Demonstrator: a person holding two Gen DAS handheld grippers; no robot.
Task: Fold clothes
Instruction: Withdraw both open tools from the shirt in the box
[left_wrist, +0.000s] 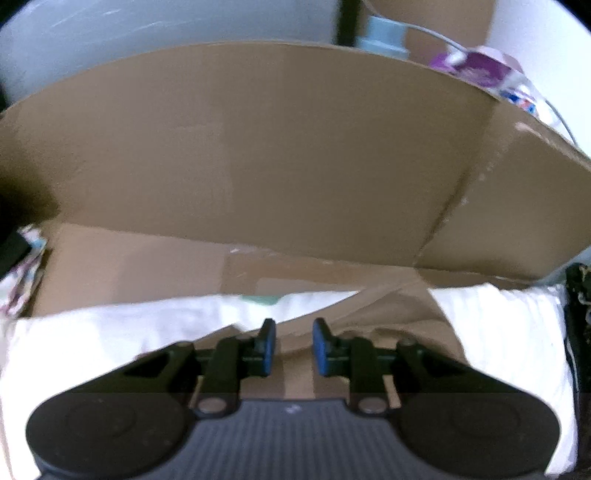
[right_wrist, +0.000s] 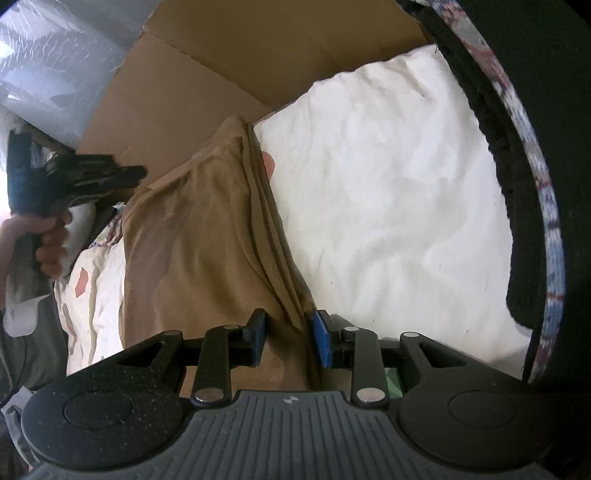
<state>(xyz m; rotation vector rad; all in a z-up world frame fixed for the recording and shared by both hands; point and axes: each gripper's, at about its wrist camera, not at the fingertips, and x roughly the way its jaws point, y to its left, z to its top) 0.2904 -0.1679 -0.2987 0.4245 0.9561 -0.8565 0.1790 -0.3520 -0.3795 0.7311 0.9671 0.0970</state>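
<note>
Across the white bedding, a tan garment is lying in stacked layers, running from six toward eleven o'clock. The right hand-held gripper is straddling its layered edge, jaws spread; the left hand-held gripper is hovering spread, holding nothing. Whether another fold is due is unclear. Cardboard is crowding twelve o'clock.
</note>
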